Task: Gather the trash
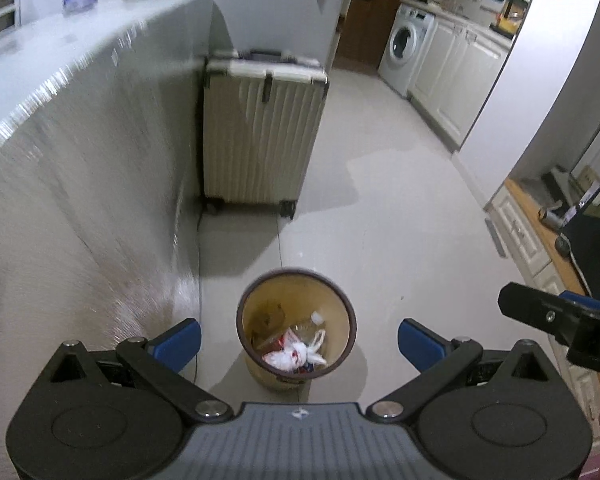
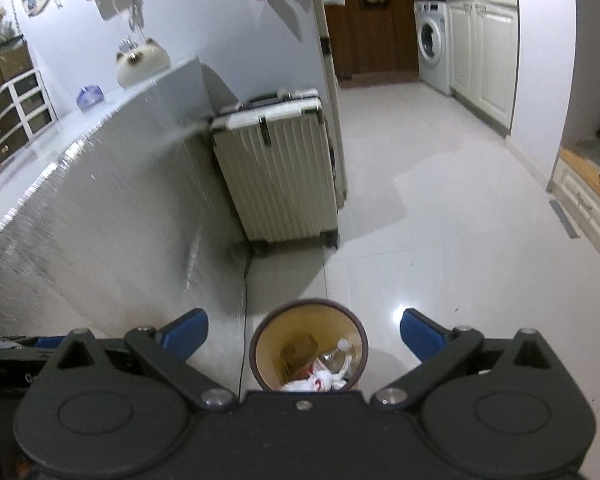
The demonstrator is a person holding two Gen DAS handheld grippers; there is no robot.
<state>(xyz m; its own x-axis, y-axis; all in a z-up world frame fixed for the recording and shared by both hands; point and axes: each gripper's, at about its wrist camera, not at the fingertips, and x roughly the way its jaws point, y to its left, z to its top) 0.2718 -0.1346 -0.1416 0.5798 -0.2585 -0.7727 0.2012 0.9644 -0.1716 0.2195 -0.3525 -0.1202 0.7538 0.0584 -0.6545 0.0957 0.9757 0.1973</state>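
Both claws, left claw (image 1: 299, 340) and right claw (image 2: 304, 334), hang open and empty above a waste bin (image 1: 296, 280).
The bin stands on the floor beside the tabletop's side panel, holding a crumpled plastic bag (image 1: 294, 354); lower one claw straight inside the rim.

Pale glossy floor tiles (image 2: 440, 208) catch an overhead glare. A cream ribbed suitcase (image 2: 278, 176) stands against the end of a grey counter (image 2: 112, 184). Beyond, a wooden door (image 2: 364, 32), a washing machine (image 2: 432, 42) and white cabinets (image 2: 486, 56) line the far room
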